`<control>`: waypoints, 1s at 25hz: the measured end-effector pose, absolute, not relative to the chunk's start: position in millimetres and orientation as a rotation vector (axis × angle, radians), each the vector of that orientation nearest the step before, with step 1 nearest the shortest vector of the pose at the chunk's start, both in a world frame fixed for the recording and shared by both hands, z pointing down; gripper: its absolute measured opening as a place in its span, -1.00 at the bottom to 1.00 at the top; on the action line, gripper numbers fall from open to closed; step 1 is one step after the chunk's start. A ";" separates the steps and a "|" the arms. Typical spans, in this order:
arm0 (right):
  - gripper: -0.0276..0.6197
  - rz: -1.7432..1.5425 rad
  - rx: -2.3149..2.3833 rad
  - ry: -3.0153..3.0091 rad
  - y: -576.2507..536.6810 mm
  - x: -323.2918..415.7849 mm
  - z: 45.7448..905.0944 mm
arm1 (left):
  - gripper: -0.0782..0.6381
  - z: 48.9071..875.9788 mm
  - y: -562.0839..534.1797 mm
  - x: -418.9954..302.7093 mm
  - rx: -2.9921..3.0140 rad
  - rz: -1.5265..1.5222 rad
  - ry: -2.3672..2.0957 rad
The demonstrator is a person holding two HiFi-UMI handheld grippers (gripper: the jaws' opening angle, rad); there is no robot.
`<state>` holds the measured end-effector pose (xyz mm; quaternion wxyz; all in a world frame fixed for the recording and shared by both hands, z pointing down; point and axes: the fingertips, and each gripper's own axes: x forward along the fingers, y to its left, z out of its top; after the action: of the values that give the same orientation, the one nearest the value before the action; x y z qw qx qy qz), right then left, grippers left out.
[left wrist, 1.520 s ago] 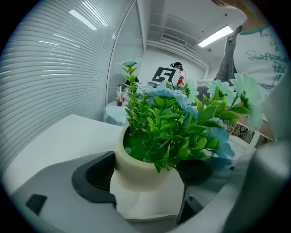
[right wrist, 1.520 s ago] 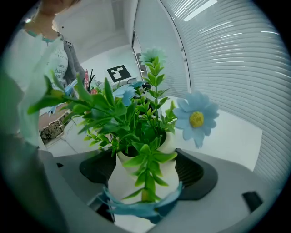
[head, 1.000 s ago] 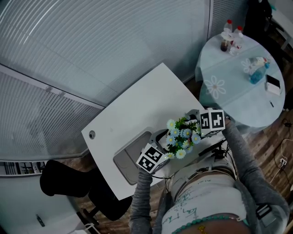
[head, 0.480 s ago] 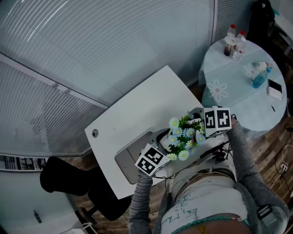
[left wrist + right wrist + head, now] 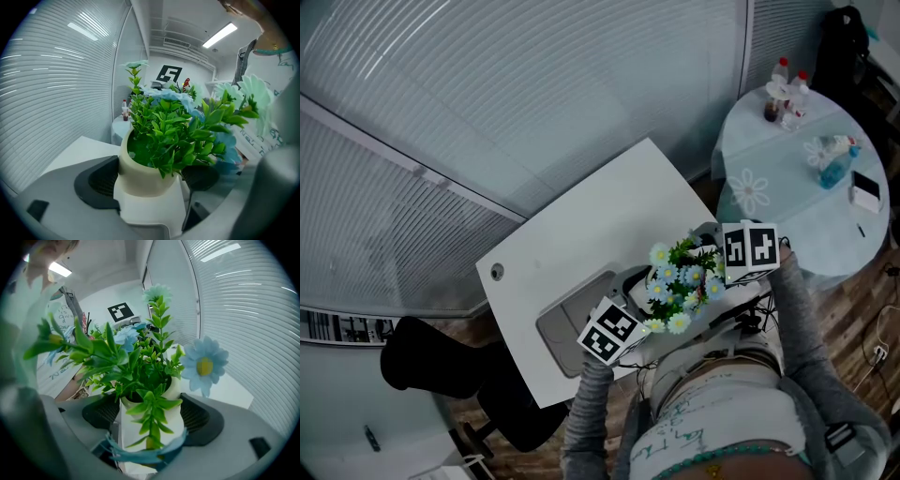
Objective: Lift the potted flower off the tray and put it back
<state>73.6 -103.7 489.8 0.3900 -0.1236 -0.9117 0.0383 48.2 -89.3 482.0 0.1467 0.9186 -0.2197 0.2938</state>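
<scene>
The potted flower [image 5: 680, 281], with pale blue daisies and green leaves in a cream pot [image 5: 143, 173], hangs over the near edge of the white table [image 5: 600, 216], just right of the grey tray [image 5: 567, 323]. My left gripper [image 5: 617, 326] holds it from the left and my right gripper [image 5: 733, 255] from the right. In the left gripper view the black pads [image 5: 96, 183] press both sides of the pot. In the right gripper view the pot [image 5: 161, 420] is likewise clamped between the pads [image 5: 201, 420]. In the head view the flowers hide the pot's base.
A round table with a light blue cloth [image 5: 787, 187] stands to the right, carrying bottles [image 5: 783, 89], a spray bottle [image 5: 836, 164] and a phone [image 5: 865, 192]. A black chair [image 5: 431, 361] sits at the lower left. Slatted blinds run behind the white table.
The head view has drifted slightly. Both grippers keep their hold on the pot, which stays at about the same spot beside the tray.
</scene>
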 end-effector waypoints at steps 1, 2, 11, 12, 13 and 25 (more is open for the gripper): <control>0.27 0.097 -0.314 -2.317 -103.8 74.2 489.3 | 0.42 481.2 -89.1 49.1 2.642 0.843 -0.631; 0.27 0.097 -0.313 -2.318 -104.2 75.0 489.1 | 0.42 480.7 -89.4 50.0 2.643 0.841 -0.631; 0.27 0.085 -0.313 -2.313 -108.3 80.6 485.7 | 0.42 477.6 -95.0 55.0 2.657 0.845 -0.644; 0.27 0.083 -0.314 -2.312 -108.4 81.1 485.4 | 0.42 477.5 -94.7 55.6 2.654 0.845 -0.645; 0.27 0.082 -0.316 -2.311 -108.7 81.7 485.2 | 0.42 477.5 -94.5 56.2 2.650 0.845 -0.645; 0.27 0.065 -0.373 -2.313 -116.2 87.2 484.8 | 0.42 476.6 -100.0 62.6 2.615 0.852 -0.701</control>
<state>87.2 -116.2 484.8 0.3884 -0.1467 -0.9094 0.0254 62.6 -100.0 476.6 0.1512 0.9108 -0.2441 0.2968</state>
